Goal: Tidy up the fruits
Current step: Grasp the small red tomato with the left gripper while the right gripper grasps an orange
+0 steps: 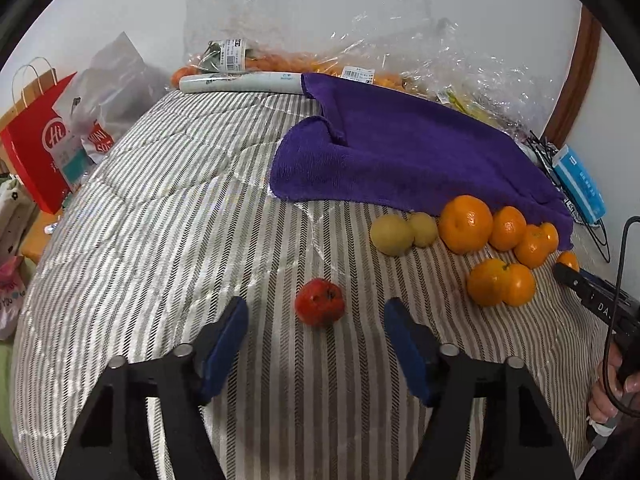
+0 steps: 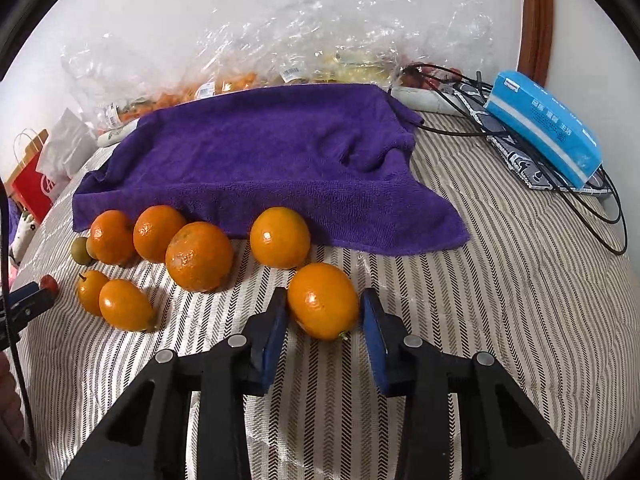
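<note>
The right tongs (image 2: 324, 312) stand open astride an orange (image 2: 322, 300) on the striped bed (image 2: 500, 300), pads close but apparently not gripping — an off-centre squeeze may roll it away. The left tongs (image 1: 316, 320) gape wide before a red fruit (image 1: 320, 302), holding nothing. Beyond, clustered oranges (image 2: 199, 256) could scatter if nudged.

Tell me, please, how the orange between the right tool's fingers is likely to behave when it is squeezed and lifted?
The orange is round and glossy, so it may roll or slip on the striped cover if nudged off-centre. The right tool stands open around it, pads not yet pressing. Its rind looks firm, probably tolerating a moderate grip.
</note>
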